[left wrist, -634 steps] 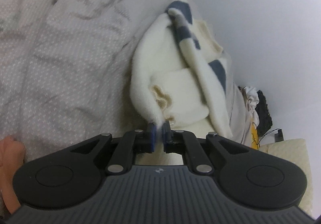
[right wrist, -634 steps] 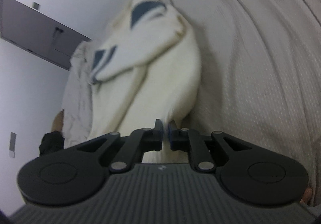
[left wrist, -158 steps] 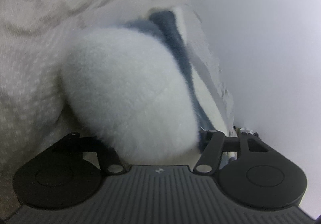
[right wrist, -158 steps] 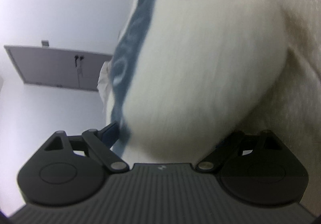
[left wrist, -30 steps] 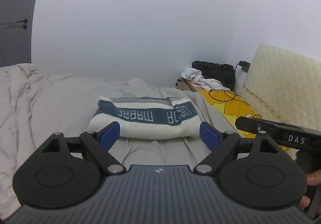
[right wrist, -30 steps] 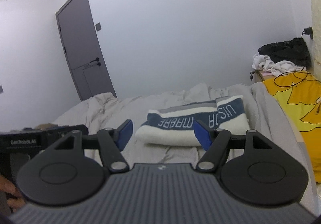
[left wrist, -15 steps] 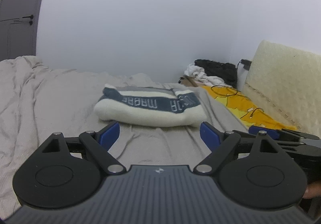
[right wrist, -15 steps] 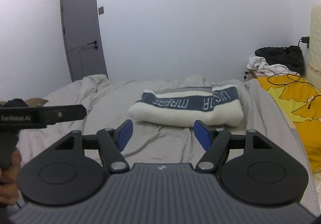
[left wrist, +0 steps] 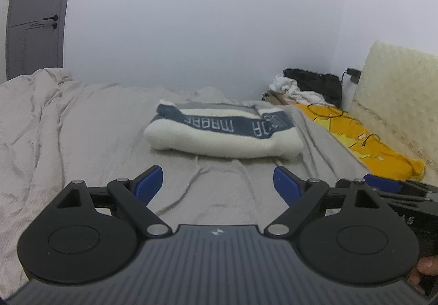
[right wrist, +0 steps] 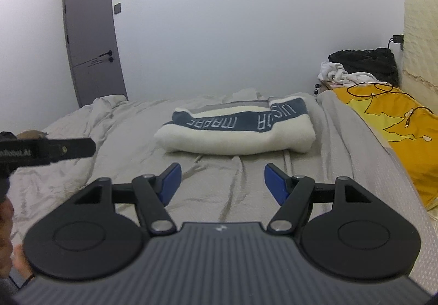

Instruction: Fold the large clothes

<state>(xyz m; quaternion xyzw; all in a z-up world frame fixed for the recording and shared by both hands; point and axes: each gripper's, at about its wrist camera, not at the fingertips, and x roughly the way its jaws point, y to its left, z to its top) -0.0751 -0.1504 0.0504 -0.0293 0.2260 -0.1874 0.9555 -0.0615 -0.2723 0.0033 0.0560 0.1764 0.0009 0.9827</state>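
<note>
Folded fleece garment (left wrist: 223, 135) laid on the bed (left wrist: 68, 135), well ahead of both grippers.

Left wrist view: the left gripper (left wrist: 217, 182) is seen with fingers spread wide and empty; the thick, soft bundle is judged light and floppy, best taken at its rolled near edge. Right wrist view: the right gripper (right wrist: 221, 182) is likewise parted, nothing held; a wrinkled grey sheet, yellow bedding (right wrist: 397, 124), white walls and a grey door (right wrist: 90, 42) are shown.
</note>
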